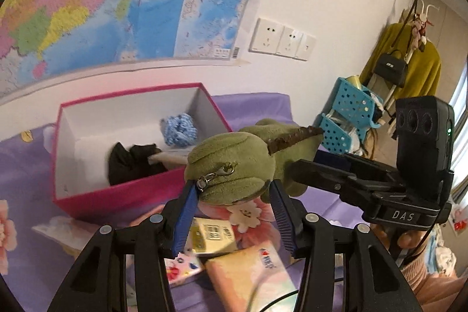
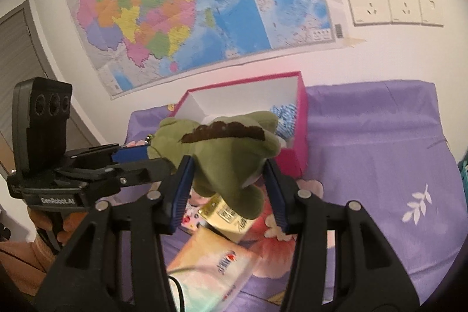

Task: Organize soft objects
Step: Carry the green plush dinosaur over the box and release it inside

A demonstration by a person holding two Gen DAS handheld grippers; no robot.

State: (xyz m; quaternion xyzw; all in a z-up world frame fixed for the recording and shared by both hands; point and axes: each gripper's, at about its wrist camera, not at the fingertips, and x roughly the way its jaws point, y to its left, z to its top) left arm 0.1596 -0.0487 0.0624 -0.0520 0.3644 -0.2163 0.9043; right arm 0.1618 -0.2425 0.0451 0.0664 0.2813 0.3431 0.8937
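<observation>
A green plush dinosaur with a brown spiny ridge hangs above the purple bed sheet, just in front of the pink box. My left gripper is shut on its head, blue pads pressing both sides near a metal clasp. My right gripper is shut on the dinosaur's body; in the left wrist view it reaches in from the right. The left gripper enters the right wrist view from the left. The pink box holds a blue-white knitted item and a black cloth.
A tissue pack and a yellow packet lie on the flowered purple sheet under the grippers. A blue perforated rack and a coat stand with a yellow garment stand at the right. A map and sockets cover the wall.
</observation>
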